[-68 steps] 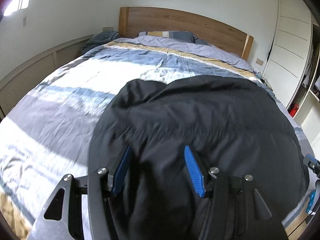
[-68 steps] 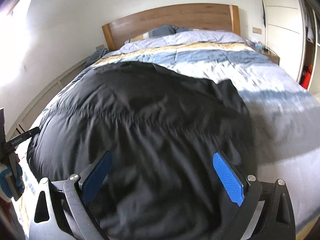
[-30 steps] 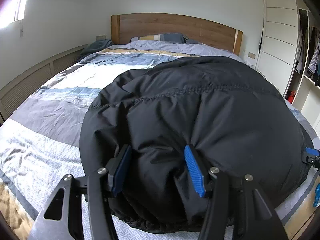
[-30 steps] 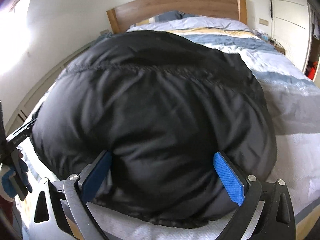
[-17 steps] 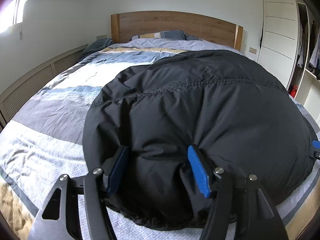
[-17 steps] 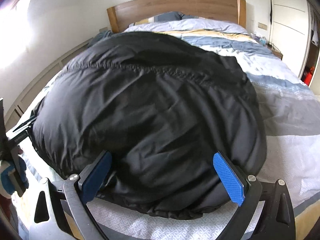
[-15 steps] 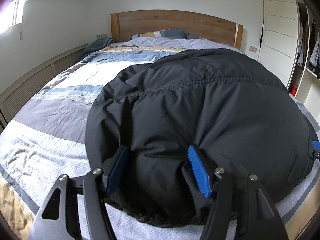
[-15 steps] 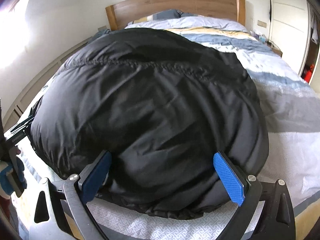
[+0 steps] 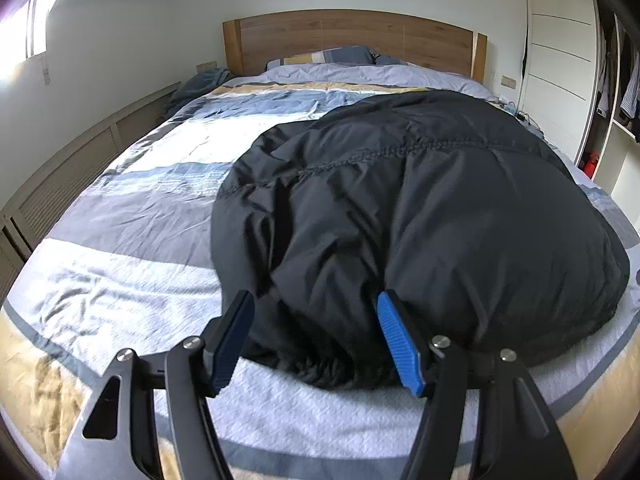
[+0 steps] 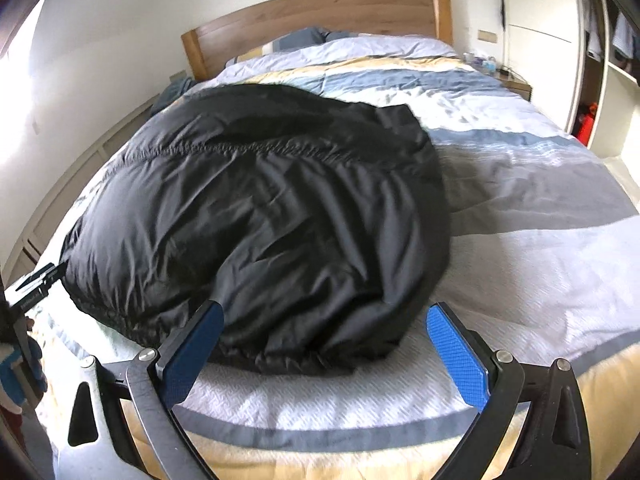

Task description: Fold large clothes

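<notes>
Fingers [image 10: 456, 344] apart at jacket [image 10: 280, 208] hem, bed [image 10: 540, 272] alongside

Both views sit low at the foot of the bed [image 9: 120, 280], facing its wooden headboard [image 9: 352, 40]. The left wrist view stands left of the black padded garment [image 9: 400, 208], very near its hem; the right wrist view stands further right. Both share garment, bedspread, headboard and the wardrobe [image 10: 536, 32].
</notes>
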Action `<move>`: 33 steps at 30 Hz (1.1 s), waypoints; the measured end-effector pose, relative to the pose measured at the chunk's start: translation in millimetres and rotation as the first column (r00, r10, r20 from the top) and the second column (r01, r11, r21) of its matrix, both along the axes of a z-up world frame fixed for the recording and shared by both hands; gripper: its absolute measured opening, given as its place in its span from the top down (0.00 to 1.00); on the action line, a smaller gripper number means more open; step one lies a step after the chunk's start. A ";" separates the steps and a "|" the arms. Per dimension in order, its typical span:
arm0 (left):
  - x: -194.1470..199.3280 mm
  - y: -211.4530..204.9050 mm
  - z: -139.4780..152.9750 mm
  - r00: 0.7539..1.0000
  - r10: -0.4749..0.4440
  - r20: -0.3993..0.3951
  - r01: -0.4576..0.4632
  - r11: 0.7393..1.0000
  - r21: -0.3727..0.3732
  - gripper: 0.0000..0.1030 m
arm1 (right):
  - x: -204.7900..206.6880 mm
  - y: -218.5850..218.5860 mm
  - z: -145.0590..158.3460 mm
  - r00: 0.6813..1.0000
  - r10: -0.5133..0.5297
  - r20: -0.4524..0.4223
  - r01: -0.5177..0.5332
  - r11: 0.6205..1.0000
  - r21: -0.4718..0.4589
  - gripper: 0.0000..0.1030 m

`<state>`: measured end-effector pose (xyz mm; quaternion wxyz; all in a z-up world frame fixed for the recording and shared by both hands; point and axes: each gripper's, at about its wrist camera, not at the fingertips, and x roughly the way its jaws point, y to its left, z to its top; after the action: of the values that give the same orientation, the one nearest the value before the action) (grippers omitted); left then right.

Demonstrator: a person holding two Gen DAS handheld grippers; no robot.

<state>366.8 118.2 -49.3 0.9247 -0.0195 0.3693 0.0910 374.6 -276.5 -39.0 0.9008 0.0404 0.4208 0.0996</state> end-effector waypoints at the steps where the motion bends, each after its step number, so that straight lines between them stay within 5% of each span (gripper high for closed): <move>1: -4.8 0.3 1.1 1.000 0.001 -0.002 -0.001 1.000 -0.003 0.39 | -3.4 -2.9 2.5 1.000 -0.007 0.003 0.007 1.000 0.004 0.01; 9: -41.9 42.9 3.8 0.998 0.043 -0.037 -0.048 0.987 -0.153 0.39 | -30.9 -30.2 18.4 0.999 -0.050 0.009 0.050 0.997 0.056 0.00; 15: -40.1 95.7 18.5 0.996 0.090 -0.026 -0.093 0.942 -0.323 0.39 | -27.9 -59.6 16.5 0.994 -0.108 -0.017 0.109 0.984 0.137 0.00; 24: 27.9 128.0 4.9 0.997 0.030 -0.074 -0.061 0.880 -0.470 0.39 | 19.1 -89.2 12.9 0.984 -0.168 -0.054 0.176 0.947 0.268 0.00; 33: 104.1 145.5 -38.2 0.986 -0.047 -0.161 -0.047 0.844 -0.535 0.39 | 92.2 -101.3 -40.4 0.963 -0.124 -0.240 0.221 0.872 0.436 0.00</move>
<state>470.9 263.7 -87.5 0.8477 -0.2696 0.4565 -0.0145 466.8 -377.7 -79.4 0.8229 0.2995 0.4701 0.1102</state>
